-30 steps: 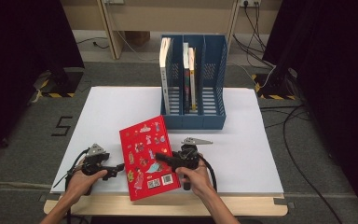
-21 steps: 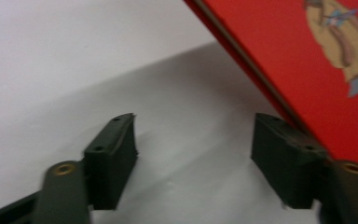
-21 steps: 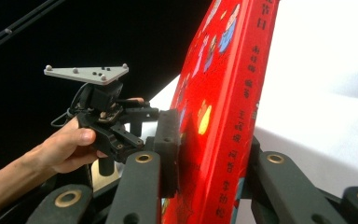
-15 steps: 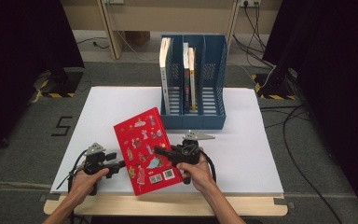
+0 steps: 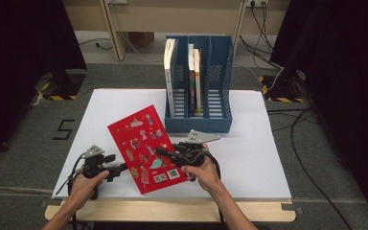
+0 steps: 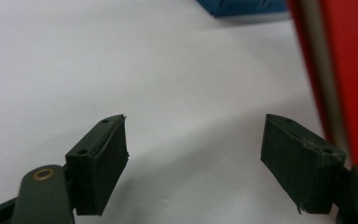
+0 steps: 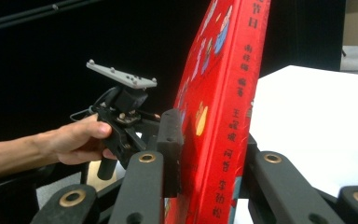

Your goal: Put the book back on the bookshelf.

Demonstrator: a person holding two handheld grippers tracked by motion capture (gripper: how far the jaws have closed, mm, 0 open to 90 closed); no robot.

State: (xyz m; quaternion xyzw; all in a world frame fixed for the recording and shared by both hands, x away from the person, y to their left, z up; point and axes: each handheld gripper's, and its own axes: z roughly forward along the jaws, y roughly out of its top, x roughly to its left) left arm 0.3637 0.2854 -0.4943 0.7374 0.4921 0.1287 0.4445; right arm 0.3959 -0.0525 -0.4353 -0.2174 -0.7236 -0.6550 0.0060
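Two hand-held grippers: right one carries the load, left one idles beside it.
Right hand-held gripper point(image 5: 165, 152): jaws clamped across the thickness of the red book point(image 5: 146, 147), pads pressing on front and back covers near its lower right edge; in the right gripper view the spine point(image 7: 223, 126) stands between the two black jaws.
Left hand-held gripper point(image 5: 120, 167): jaws parted with bare white surface between them, nothing held; they have just been opening a little, with nothing between them. It rests low at the near left of the surface point(image 5: 249, 153).
Book position: tilted up off the surface on the right grip, cover with cartoon figures facing up and toward the camera; its near left edge sits just beside the left hand-held gripper, seen as a red slab point(image 6: 349, 70) at the right of the left gripper view.
Long axis: runs from near-right to far-left corner, slantwise to the file rack's slots.
Target, as judged: blue file rack point(image 5: 220, 120) at the far middle, beyond and slightly right of the right hand. Books already stand in the left and middle slots; the right slot point(image 5: 219, 91) looks free.
Nearer hand: the right, by a clear margin.
Coming move turns on: swinging the book upright and square to the dividers, then forward into the right slot.
Risk: a corner catching a divider.
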